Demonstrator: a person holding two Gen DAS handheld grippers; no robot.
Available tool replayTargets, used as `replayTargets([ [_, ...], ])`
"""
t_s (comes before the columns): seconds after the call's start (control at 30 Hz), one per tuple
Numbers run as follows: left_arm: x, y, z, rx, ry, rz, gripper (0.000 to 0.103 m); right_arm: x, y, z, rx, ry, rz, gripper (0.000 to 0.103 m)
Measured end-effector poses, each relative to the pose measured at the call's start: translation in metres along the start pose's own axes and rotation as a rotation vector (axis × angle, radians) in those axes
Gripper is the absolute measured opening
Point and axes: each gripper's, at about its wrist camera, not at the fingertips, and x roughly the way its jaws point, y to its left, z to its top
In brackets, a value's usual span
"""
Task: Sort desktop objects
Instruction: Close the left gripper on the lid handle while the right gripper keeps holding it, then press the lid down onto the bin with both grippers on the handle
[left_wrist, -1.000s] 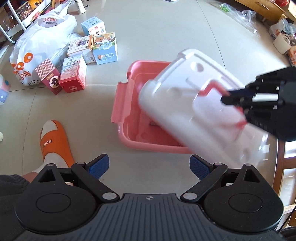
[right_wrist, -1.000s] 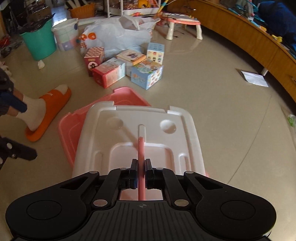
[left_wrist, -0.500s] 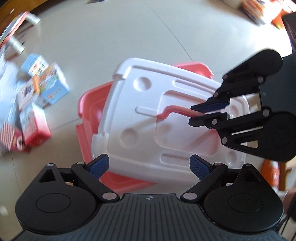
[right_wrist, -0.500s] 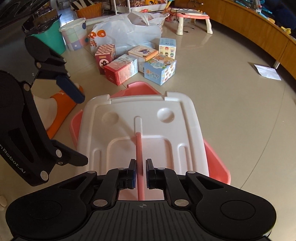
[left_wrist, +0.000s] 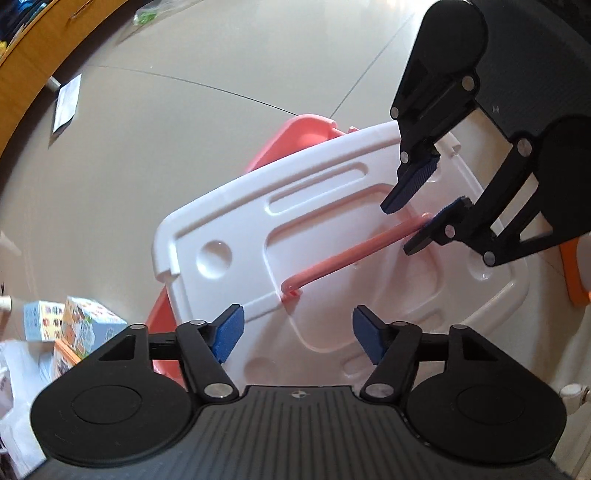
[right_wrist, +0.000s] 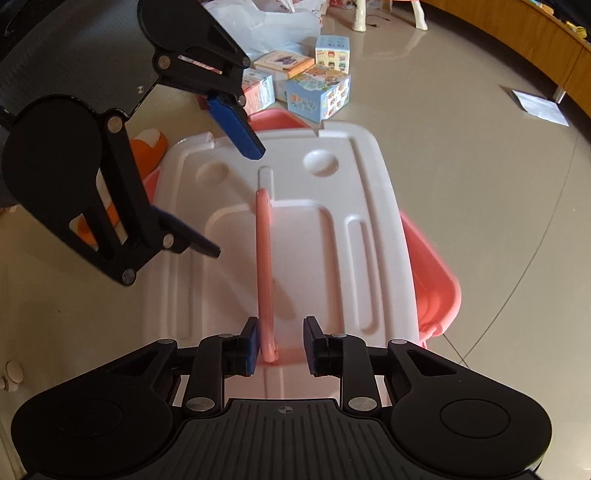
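A white lid (left_wrist: 332, 236) (right_wrist: 295, 221) with a pink handle (left_wrist: 351, 254) (right_wrist: 265, 266) lies on top of a pink storage bin (left_wrist: 295, 136) (right_wrist: 432, 273) on the floor. My right gripper (right_wrist: 280, 345) is open, its pads on either side of the handle's near end; it also shows in the left wrist view (left_wrist: 419, 212). My left gripper (left_wrist: 297, 334) is open and empty, just above the lid's opposite end; it also shows in the right wrist view (right_wrist: 236, 192).
Several small cartons (right_wrist: 317, 92) and a white plastic bag (right_wrist: 266, 22) lie on the floor beyond the bin. A foot in an orange slipper (right_wrist: 147, 147) stands left of the bin. A paper sheet (right_wrist: 539, 107) lies near the wooden furniture.
The right gripper has opened and let go of the pink handle; the lid now rests on the bin. The left gripper has swung round over the lid's far end.
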Motion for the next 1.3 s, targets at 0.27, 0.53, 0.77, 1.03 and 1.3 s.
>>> replayTargets([
  [0.27, 0.01, -0.003, 0.01, 0.047, -0.065, 0.024, 0.046, -0.004, -0.005, -0.01, 0.032, -0.012, 0.015, 0.023],
  [0.53, 0.012, -0.003, 0.013, 0.019, -0.058, -0.054, 0.031, -0.011, -0.009, -0.012, 0.032, -0.038, -0.003, 0.014],
  [0.77, 0.01, -0.006, -0.001, 0.037, -0.055, -0.029, 0.019, -0.016, -0.001, -0.007, -0.018, -0.027, -0.043, 0.012],
  [1.03, 0.009, 0.006, -0.008, -0.019, -0.033, 0.022, 0.017, -0.011, 0.013, 0.008, -0.079, -0.018, -0.084, 0.012],
  [1.3, -0.004, 0.018, -0.029, -0.051, -0.053, 0.01, 0.017, -0.002, 0.022, 0.029, -0.129, -0.014, -0.123, 0.012],
])
